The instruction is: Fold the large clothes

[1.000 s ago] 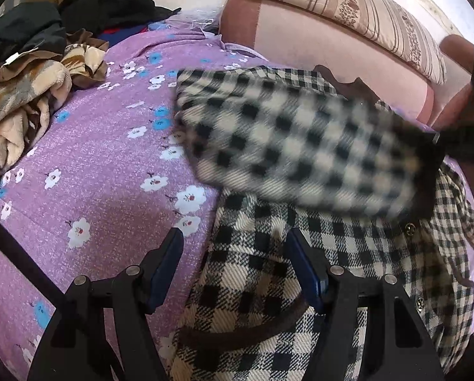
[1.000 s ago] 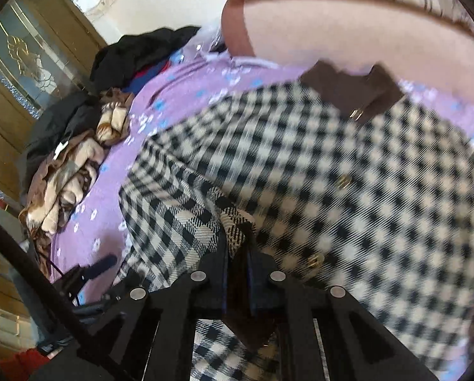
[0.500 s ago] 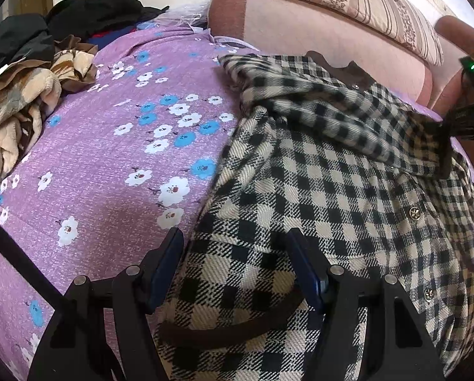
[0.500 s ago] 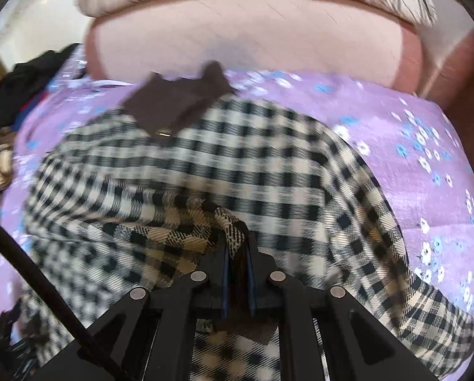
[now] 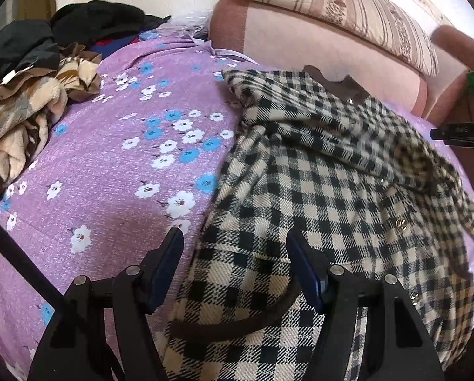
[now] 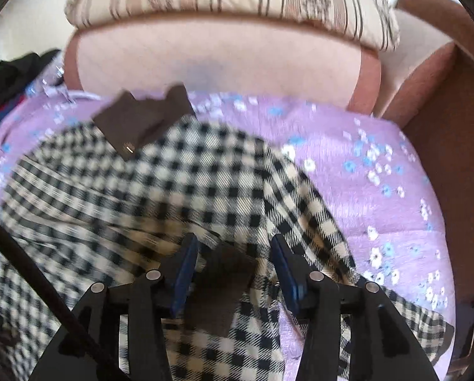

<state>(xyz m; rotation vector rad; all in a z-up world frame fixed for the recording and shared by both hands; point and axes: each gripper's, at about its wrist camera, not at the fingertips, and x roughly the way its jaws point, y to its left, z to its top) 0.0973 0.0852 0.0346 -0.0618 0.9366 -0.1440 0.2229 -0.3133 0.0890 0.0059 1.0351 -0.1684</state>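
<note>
- Left wrist view: the left gripper (image 5: 235, 263) has its two black fingers with blue pads spread apart, hovering over the lower edge of the black-and-cream checked woollen coat (image 5: 316, 190); the pads press on nothing, though the checked cloth and a dark brown trim band (image 5: 237, 325) lie below the gap.
- The coat lies spread on the purple bedsheet printed with white and blue flowers (image 5: 110, 174), filling the right half of the view, its dark brown collar (image 5: 338, 84) pointing toward the pink-and-brown bolster (image 5: 316, 41).
- One sleeve (image 5: 427, 171) is folded over across the coat's front, its end falling toward the right edge, blurred.
- A cream pillow with brown stripes (image 5: 348, 12) rests on top of the bolster.
- At the far left sits a heap of beige-and-brown fleece cloth (image 5: 24, 120) with black garments (image 5: 78, 28) behind it, well apart from the coat.
- Part of the right gripper's black body shows at the right edge, with a small green light above it.
- Right wrist view: the right gripper (image 6: 233, 270) has its jaws opening; a dark brown cuff (image 6: 221, 285) of the checked sleeve lies between the blue pads, which stand clear of it on both sides.
- The coat lies blurred across the centre and left, its collar lying toward the bolster, with bare purple sheet to the right.
</note>
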